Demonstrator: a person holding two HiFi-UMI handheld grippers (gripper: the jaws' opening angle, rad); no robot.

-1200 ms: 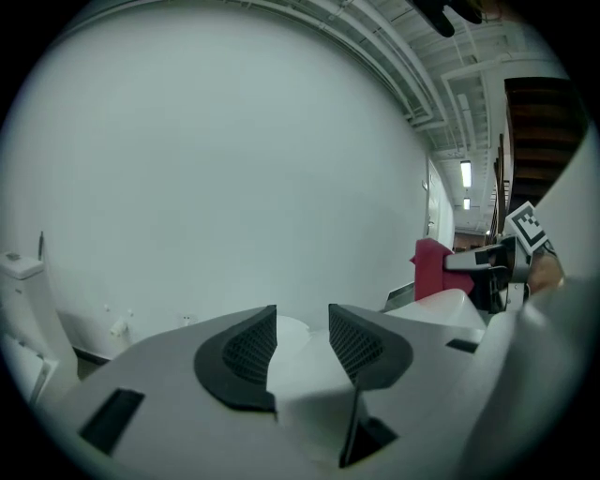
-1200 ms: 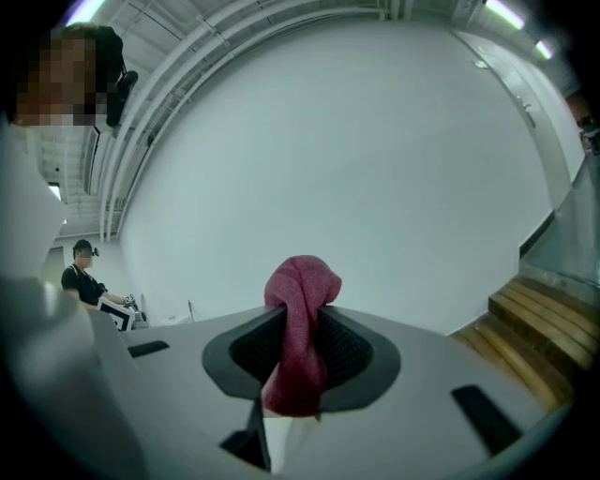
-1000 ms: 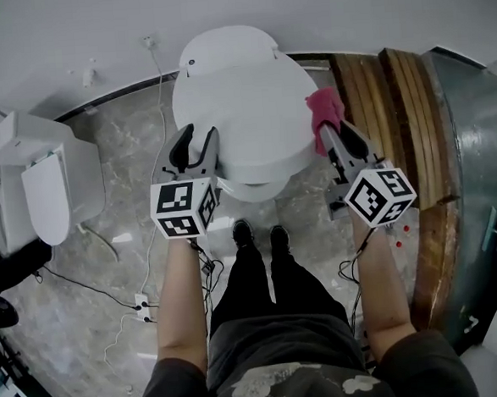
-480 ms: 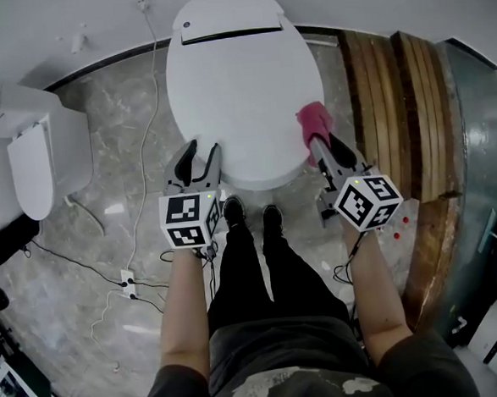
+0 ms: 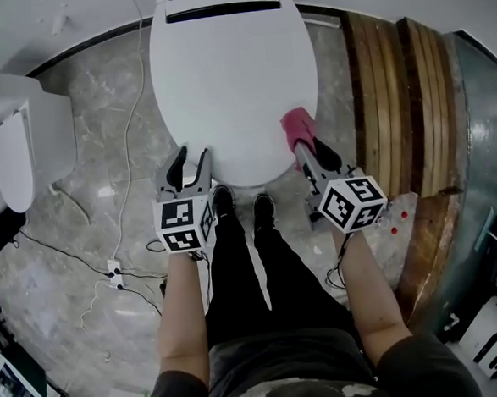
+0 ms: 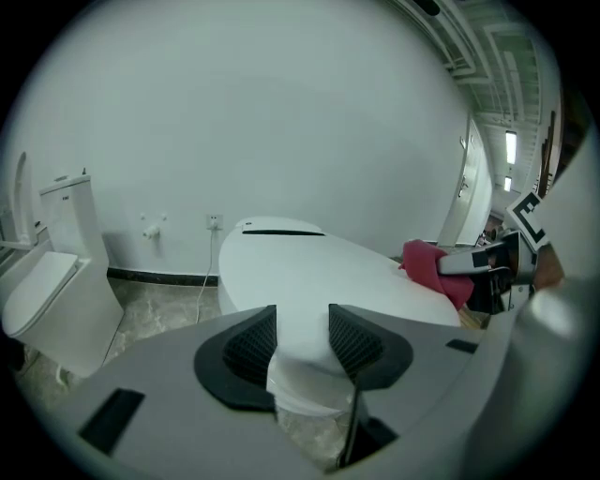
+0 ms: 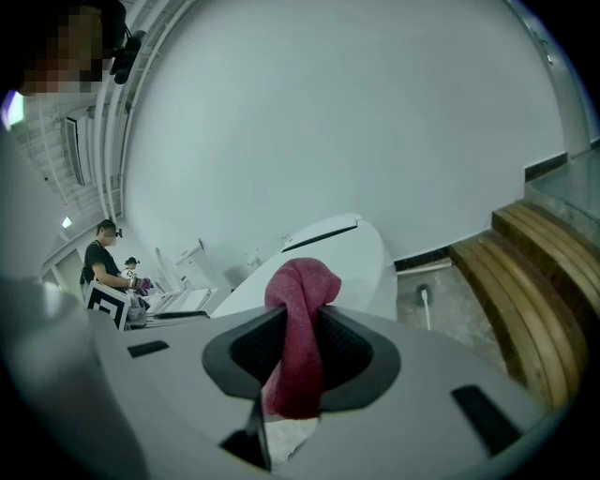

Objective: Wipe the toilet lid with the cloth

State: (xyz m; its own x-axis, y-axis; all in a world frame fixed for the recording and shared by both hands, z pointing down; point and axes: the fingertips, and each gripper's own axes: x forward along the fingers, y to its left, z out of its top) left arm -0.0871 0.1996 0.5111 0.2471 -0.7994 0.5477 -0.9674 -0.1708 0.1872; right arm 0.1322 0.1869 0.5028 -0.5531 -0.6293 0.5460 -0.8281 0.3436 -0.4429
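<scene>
The right tongs (image 7: 300, 330) are clenched on the pink cloth (image 7: 301, 281). It is pinched between the two pads and bunches into a rounded knot just past their tips, with a tail hanging below them. In the head view that knot lies at the right-hand rim of the white toilet lid (image 5: 231, 76), directly ahead of these tongs; whether it presses on the lid I cannot tell. The left tongs (image 6: 302, 339) are released, pads apart with nothing gripped, and only the lid's front edge shows through the gap beyond them. They sit just beside the lid's near-left rim, well apart from the cloth, which shows off to their right across the lid. Behind and between the two tongs stand the person's black shoes (image 5: 223, 199) on the marble floor (image 5: 105, 203). Outward of the right tongs run wooden steps (image 5: 394, 98). Outward of the left tongs, well apart, stands a second toilet (image 5: 15, 142).
</scene>
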